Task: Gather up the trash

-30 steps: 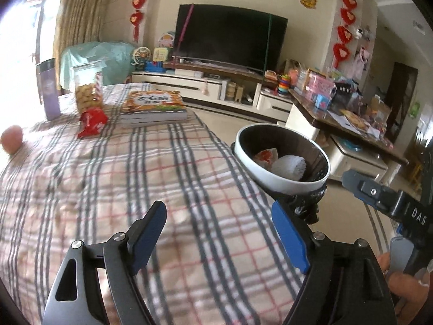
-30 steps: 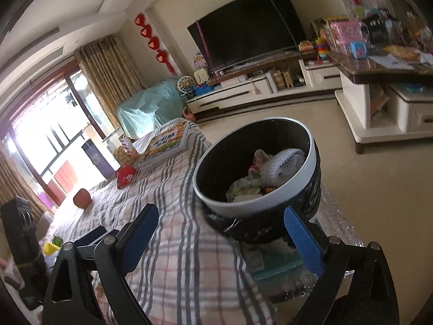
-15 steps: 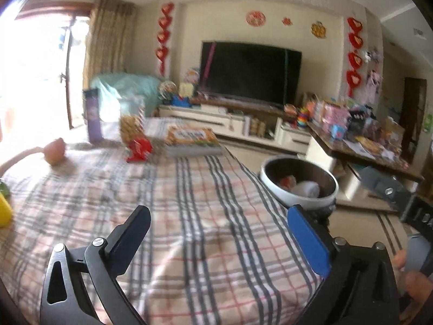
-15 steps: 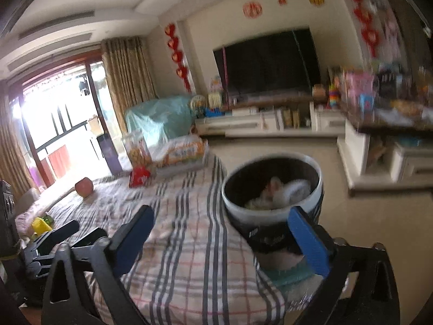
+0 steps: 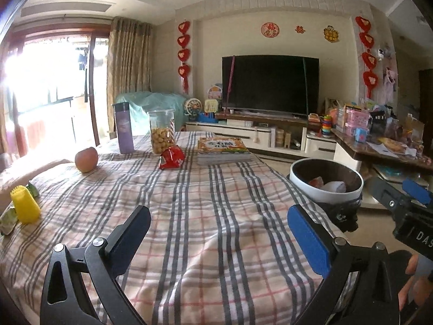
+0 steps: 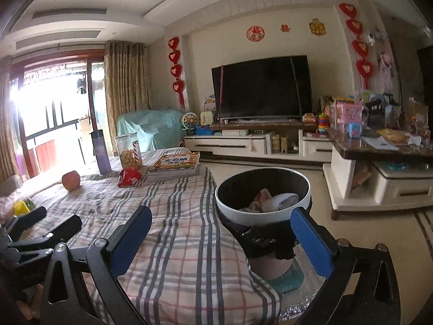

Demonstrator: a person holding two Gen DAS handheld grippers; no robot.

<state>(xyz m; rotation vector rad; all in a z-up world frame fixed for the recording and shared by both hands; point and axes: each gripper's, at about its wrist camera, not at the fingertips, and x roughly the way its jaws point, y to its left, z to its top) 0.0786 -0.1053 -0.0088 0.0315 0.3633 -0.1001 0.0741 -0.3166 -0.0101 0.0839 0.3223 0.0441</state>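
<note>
A round trash bin [image 5: 297,173] with a white rim and black liner stands off the table's right edge, holding crumpled white and pink trash [image 6: 281,199]. A red snack packet [image 5: 171,157] lies on the plaid tablecloth [image 5: 216,203] near the far end. A crumpled green wrapper [image 5: 6,220] sits at the left edge beside a yellow object [image 5: 25,203]. My left gripper [image 5: 219,230] is open over the cloth with nothing between its fingers. My right gripper [image 6: 220,227] is open too, the bin just beyond its right finger [image 6: 311,243].
At the far end stand an apple [image 5: 86,159], a purple bottle [image 5: 123,128], a snack jar [image 5: 162,131] and a stack of books [image 5: 223,150]. Beyond are a TV cabinet [image 6: 243,143] and a cluttered side table [image 6: 379,146]. Bare floor lies right of the bin.
Both grippers have drawn back from the bin and swung level, so more of the table and room shows. Both pairs of jaws stand wider than a second ago.
</note>
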